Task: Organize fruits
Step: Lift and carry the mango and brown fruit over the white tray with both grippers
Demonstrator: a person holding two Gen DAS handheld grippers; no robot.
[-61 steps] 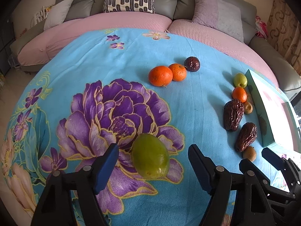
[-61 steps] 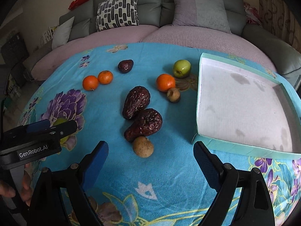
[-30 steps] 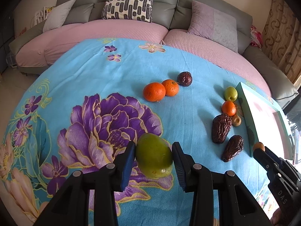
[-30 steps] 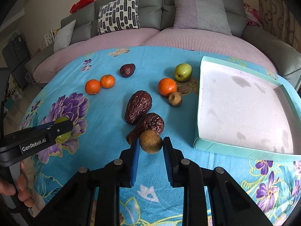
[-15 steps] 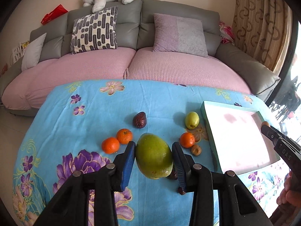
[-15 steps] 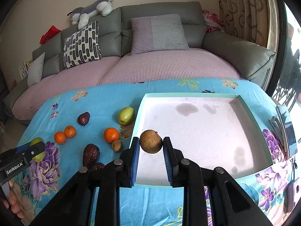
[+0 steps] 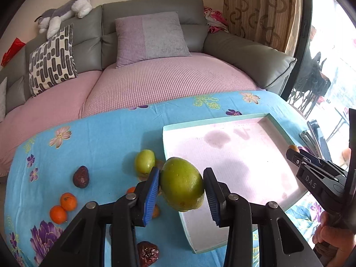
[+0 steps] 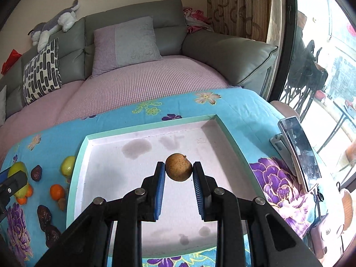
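My left gripper (image 7: pixel 181 183) is shut on a large green mango (image 7: pixel 182 184) and holds it in the air over the left edge of the white tray (image 7: pixel 233 155) with a teal rim. My right gripper (image 8: pixel 179 170) is shut on a small round brown fruit (image 8: pixel 178 166) and holds it above the middle of the same tray (image 8: pixel 133 169). On the blue floral cloth left of the tray lie a green apple (image 7: pixel 144 161), a dark plum (image 7: pixel 81 176), two oranges (image 7: pixel 63 208) and dark dates (image 8: pixel 45 217).
A phone on a stand (image 8: pixel 298 151) sits right of the tray near the table edge. A grey sofa with pink cushions (image 7: pixel 155 77) runs behind the table. The right gripper's body (image 7: pixel 320 184) shows at the right of the left wrist view.
Both grippers, each holding its fruit, have moved right and up: the brown fruit is now over the tray's middle, the mango has reached the tray's left edge.
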